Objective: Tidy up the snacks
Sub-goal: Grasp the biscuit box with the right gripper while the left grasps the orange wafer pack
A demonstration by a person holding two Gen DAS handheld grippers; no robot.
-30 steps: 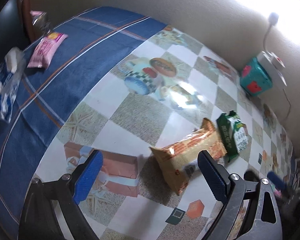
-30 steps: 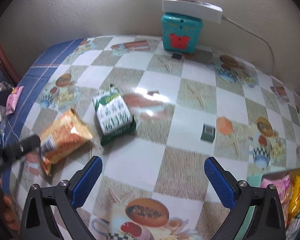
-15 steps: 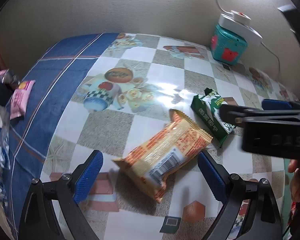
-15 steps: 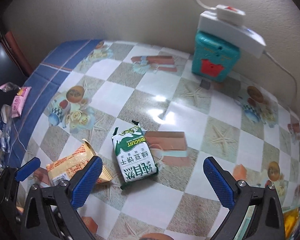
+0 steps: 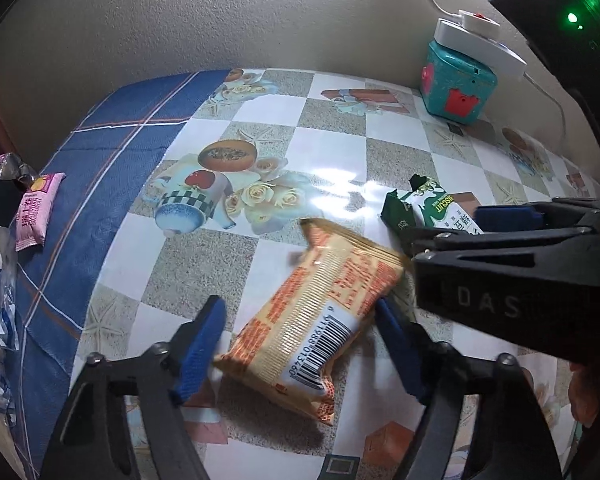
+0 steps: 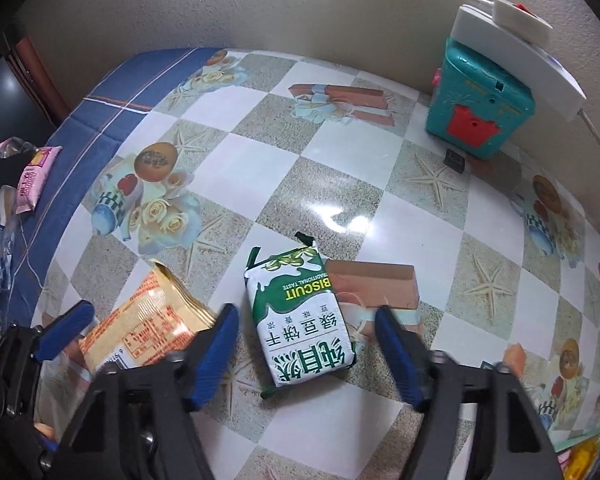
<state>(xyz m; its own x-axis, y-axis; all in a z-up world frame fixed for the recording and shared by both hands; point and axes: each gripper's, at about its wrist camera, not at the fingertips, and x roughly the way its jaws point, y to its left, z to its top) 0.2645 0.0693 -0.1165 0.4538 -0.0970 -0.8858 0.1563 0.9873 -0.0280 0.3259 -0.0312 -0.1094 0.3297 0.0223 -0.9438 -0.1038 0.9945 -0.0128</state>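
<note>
Two open grippers: left gripper [image 5: 300,344] straddles orange snack pack [image 5: 312,316], right gripper [image 6: 306,346] straddles green biscuit pack [image 6: 300,320].

One orange snack packet [image 5: 312,320], one green biscuit packet [image 6: 300,320], one pink snack packet [image 5: 34,210] near the surface's left edge, one teal box [image 6: 480,114], one white power strip [image 6: 516,56]
</note>
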